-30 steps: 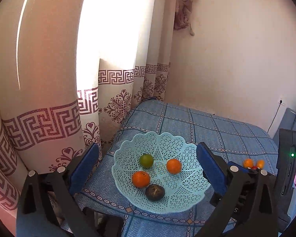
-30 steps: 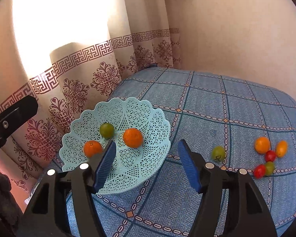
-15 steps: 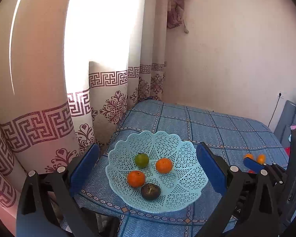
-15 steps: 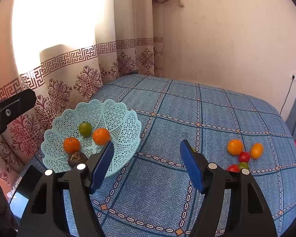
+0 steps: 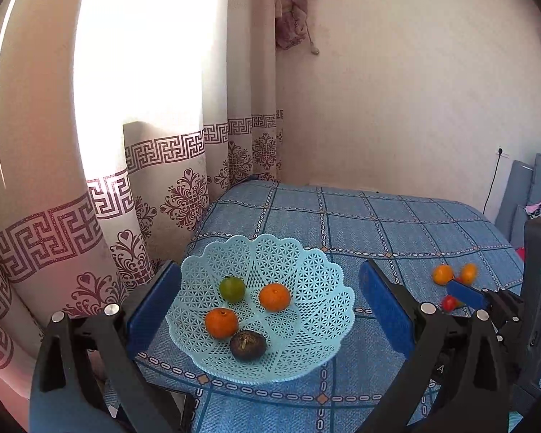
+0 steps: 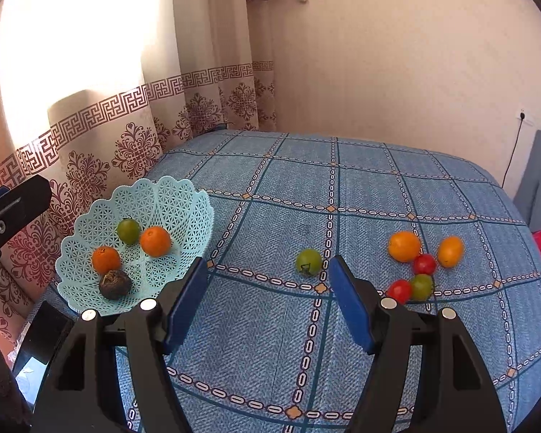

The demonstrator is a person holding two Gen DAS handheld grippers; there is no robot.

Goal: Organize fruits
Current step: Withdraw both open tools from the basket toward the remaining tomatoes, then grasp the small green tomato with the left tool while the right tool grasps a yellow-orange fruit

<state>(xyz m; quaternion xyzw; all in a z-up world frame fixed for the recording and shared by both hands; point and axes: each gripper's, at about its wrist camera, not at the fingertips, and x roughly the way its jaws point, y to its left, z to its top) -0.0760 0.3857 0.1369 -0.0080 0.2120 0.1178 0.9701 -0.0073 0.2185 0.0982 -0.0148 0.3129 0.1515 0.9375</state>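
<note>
Basket (image 6: 184, 202), left of frame: four fruits in.
Left out: green fruit (image 6: 308, 261) at centre; cluster of five (image 6: 420, 265) at right.
Left gripper (image 5: 270, 310) and right gripper (image 6: 268, 299): jaws wide, empty.
Under half done, by my judgement.

Red tomato (image 5: 449, 302) half hidden behind right gripper (image 5: 467, 293); window blown out.

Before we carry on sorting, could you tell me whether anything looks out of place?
Yes: six fruits lie loose on the bedspread, a lone green tomato and a cluster to its right, outside the basket. Nothing looks spilled or damaged.
</note>
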